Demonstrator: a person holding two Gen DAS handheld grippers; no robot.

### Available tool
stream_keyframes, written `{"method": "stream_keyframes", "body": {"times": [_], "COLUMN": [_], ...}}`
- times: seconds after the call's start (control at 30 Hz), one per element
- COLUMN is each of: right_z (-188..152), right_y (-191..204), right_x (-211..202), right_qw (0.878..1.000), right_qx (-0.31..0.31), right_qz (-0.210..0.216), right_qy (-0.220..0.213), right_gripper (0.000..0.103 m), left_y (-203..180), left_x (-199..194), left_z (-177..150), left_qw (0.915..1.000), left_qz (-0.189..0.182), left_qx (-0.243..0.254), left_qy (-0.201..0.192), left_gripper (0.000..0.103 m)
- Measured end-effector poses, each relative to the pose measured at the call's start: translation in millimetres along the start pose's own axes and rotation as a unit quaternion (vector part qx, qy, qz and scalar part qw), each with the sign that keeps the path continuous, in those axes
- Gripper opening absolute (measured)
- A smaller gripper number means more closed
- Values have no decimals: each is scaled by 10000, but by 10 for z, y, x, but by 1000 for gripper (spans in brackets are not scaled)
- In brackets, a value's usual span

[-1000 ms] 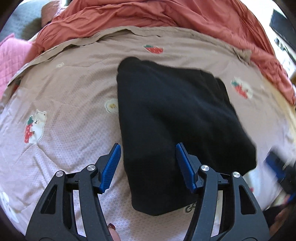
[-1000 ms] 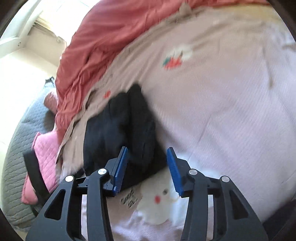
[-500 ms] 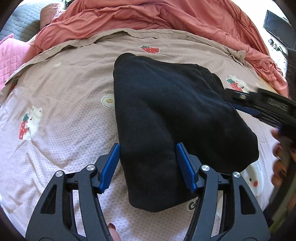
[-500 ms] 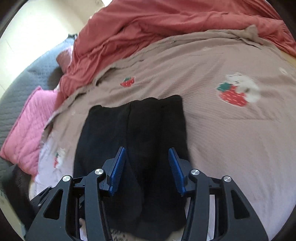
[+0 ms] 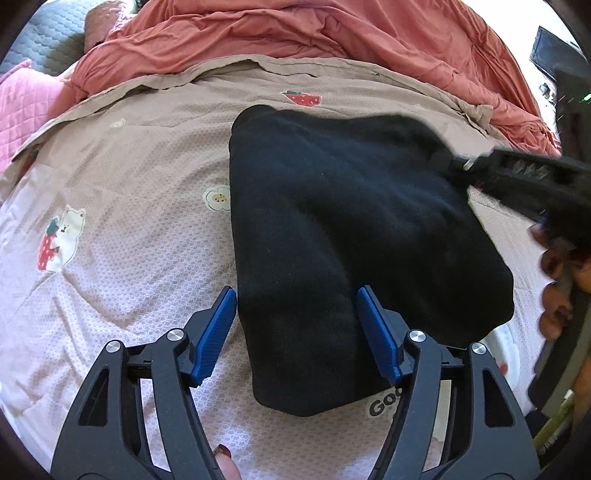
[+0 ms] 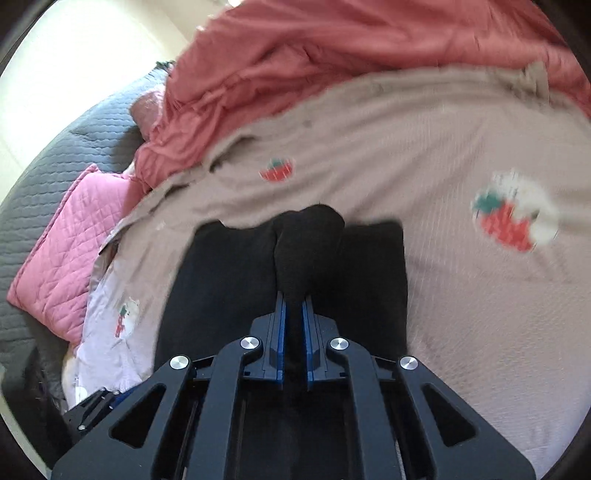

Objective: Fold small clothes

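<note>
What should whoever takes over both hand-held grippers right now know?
Right hand-held gripper: shut on a raised pinch of the black garment at its far right edge.
Left hand-held gripper: jaws opening, hovering over the near left part of the garment; fabric lies between the pads, not pressed.
Garment: lies partly folded on the pink strawberry-print blanket; red duvet bunched behind.
Done: right grip taken.
Left: probably grip with the left, then make the next fold and flatten it.
</note>
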State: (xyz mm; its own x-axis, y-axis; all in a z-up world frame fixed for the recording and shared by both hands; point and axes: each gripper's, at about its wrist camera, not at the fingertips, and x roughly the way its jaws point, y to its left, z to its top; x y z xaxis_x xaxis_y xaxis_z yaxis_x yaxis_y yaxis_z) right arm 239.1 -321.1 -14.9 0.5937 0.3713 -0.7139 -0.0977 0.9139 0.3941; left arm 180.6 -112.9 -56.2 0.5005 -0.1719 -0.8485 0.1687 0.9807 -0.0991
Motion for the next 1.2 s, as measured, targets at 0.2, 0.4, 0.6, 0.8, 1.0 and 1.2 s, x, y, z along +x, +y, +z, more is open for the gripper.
{"method": "stream_keyframes", "body": {"times": [0.2, 0.4, 0.6, 0.8, 1.0, 1.2], "right_z": [-105, -199, -93, -59, -109, -101], "right_y": [18, -32, -311, -711, -770, -207], "right_x": [204, 330, 107, -26, 164, 239], "right_qw": [9932, 9882, 9945, 9914, 9883, 9993], "right_qx": [-583, -712, 80, 1129, 1498, -163], "right_qz": [-974, -1315, -1040, -660, 93, -308], "right_qy": [249, 316, 71, 12, 270, 160], "right_gripper": [7, 20, 42, 47, 60, 14], "left_y": [-24, -40, -25, 21, 15, 15], "left_x": [23, 16, -30, -22, 51, 60], "left_z": [-4, 5, 1, -26, -77, -110], "left_qw": [10000, 9999, 9999, 9999, 9997, 9997], "left_qz": [-54, -51, -40, -34, -68, -40], "left_qx": [4, 27, 32, -54, -17, -40], "left_qy": [63, 112, 87, 146, 242, 230], "left_gripper": [64, 66, 66, 70, 72, 73]}}
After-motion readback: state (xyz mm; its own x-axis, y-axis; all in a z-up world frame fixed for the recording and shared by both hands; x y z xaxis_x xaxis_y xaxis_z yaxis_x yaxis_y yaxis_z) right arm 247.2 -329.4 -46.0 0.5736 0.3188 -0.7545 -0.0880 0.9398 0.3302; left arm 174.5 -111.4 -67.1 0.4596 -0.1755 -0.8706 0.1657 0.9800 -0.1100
